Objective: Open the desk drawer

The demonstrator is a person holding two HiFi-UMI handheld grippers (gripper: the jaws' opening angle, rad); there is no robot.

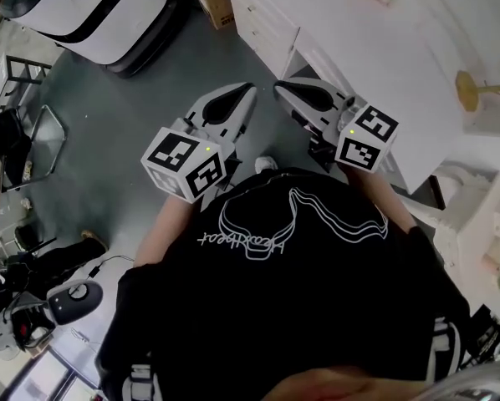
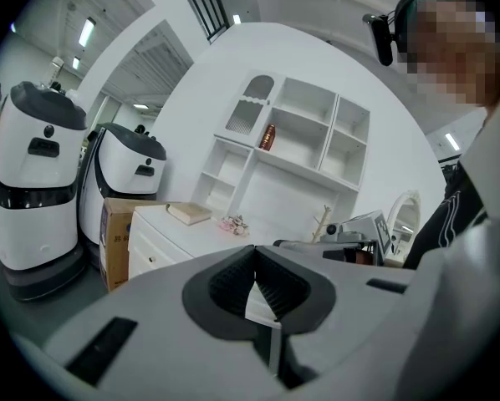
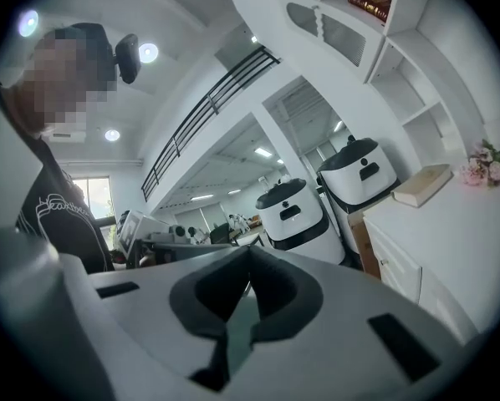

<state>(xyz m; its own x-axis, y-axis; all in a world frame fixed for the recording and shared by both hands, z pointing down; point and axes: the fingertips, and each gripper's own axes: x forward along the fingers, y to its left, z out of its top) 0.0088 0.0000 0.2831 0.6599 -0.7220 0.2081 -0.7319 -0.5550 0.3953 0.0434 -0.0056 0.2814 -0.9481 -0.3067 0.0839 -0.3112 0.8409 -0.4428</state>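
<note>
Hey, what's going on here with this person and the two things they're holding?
A person stands beside a white desk, holding a left gripper and a right gripper out in front of their chest. Both are shut and empty, tips close together. The desk's drawers look closed, and neither gripper touches them yet.

Desk (image 1: pixel 417 65) partly beyond frame edge
</note>
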